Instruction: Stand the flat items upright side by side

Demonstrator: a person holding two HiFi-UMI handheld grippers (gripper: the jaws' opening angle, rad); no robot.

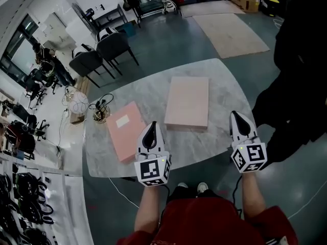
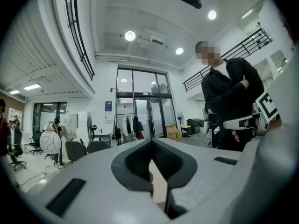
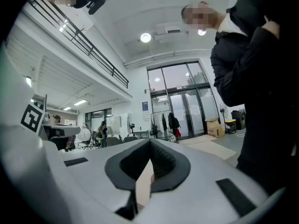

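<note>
Two flat items lie on the marble table (image 1: 225, 80) in the head view. One is a pale pink flat box (image 1: 187, 102) at the middle; the other is a salmon folder (image 1: 125, 130) with a white label, to its left. My left gripper (image 1: 153, 123) hangs shut and empty over the near edge, between the two items. My right gripper (image 1: 235, 113) is shut and empty by the table's near right edge, right of the box. In the gripper views the left gripper (image 2: 150, 141) and the right gripper (image 3: 150, 141) point level across the room. Behind each one's jaws only a pink sliver shows.
A person in black (image 1: 296, 70) stands close to the table's right side. A wire ball and a small jar (image 1: 101, 114) sit with cables at the table's left edge. Dark chairs (image 1: 102, 52) stand beyond the far left corner. A cardboard sheet (image 1: 232, 32) lies on the floor behind.
</note>
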